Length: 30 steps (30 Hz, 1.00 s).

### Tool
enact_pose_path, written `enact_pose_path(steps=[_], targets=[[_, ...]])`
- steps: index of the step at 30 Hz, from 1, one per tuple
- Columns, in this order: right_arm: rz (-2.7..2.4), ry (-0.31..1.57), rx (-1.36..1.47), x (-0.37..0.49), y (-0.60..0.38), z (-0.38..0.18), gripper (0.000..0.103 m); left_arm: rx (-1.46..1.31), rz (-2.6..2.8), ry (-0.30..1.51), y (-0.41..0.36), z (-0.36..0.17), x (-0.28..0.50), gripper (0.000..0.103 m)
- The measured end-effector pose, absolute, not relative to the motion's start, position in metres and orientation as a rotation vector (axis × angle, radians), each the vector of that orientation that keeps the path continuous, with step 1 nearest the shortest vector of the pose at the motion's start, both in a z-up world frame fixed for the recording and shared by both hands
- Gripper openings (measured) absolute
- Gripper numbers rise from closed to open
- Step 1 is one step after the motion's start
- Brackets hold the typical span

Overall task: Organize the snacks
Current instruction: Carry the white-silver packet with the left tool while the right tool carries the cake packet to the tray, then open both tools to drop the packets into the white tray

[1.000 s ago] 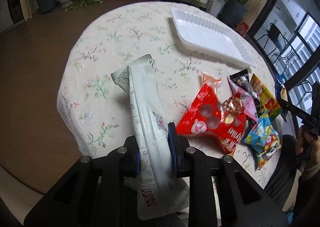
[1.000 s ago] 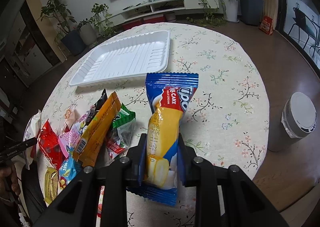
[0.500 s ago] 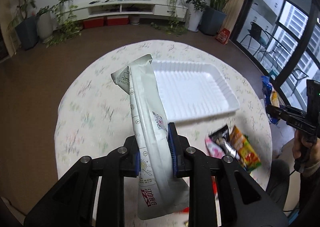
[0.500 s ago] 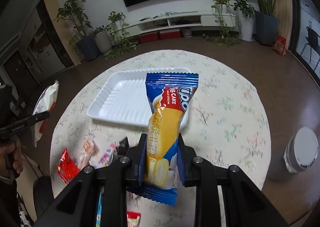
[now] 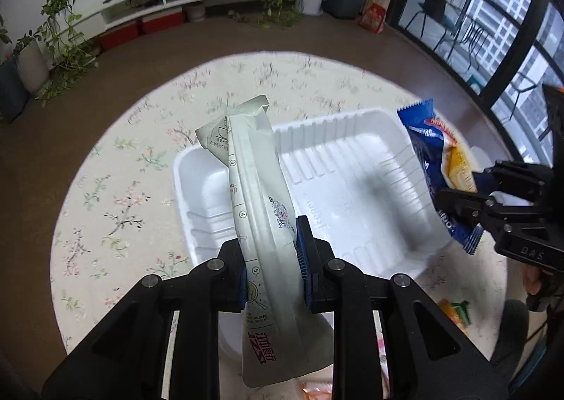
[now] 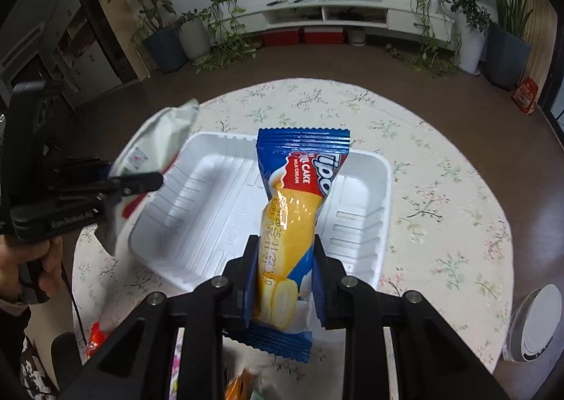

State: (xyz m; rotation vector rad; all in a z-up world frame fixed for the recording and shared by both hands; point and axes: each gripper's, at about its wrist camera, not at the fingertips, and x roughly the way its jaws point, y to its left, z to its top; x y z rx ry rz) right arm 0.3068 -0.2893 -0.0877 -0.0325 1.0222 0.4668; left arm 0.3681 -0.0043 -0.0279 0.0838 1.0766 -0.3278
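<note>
My left gripper [image 5: 271,255] is shut on a long white snack pouch [image 5: 259,209], held in the air over the left part of the white ribbed tray [image 5: 356,167]. My right gripper [image 6: 283,269] is shut on a blue and yellow cake packet [image 6: 292,223], which hangs above the middle of the same tray [image 6: 208,223]. Each view shows the other gripper: the right one with its blue packet [image 5: 440,167] at the tray's right edge, the left one with the white pouch [image 6: 155,146] at the tray's left edge. The tray holds nothing that I can see.
The tray sits on a round table with a floral cloth [image 5: 116,188]. Loose snack packs peek out at the table's near edge [image 6: 95,336], [image 5: 454,312]. A white lidded bin [image 6: 535,322] stands on the floor at the right. A hand [image 6: 24,273] holds the left gripper.
Both grippers have swung away from the snack pile to above the white tray, each carrying its packet. The pile has slipped almost out of view, and the two grippers have come closer together.
</note>
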Motion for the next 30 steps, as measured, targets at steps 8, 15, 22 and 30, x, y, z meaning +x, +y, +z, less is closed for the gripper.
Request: enact_pose_path(steps=[8, 15, 22, 30], targets=[[0.459, 1.102, -0.055, 0.333, -0.28, -0.129, 0.029, 0.074, -0.302, 1.176, -0.001, -0.077, 0.359, 0.02], [0.474, 1.118, -0.094, 0.344, -0.266, -0.142, 0.029, 0.046, -0.284, 1.193, 0.01, -0.089, 0.347, 0.02], [0.459, 1.116, -0.148, 0.342, -0.261, -0.149, 0.03, 0.047, -0.253, 1.164, 0.01, -0.087, 0.348, 0.021], [0.441, 1.112, -0.131, 0.341, -0.268, -0.147, 0.05, 0.032, -0.234, 1.14, 0.011, -0.082, 0.351, 0.022]])
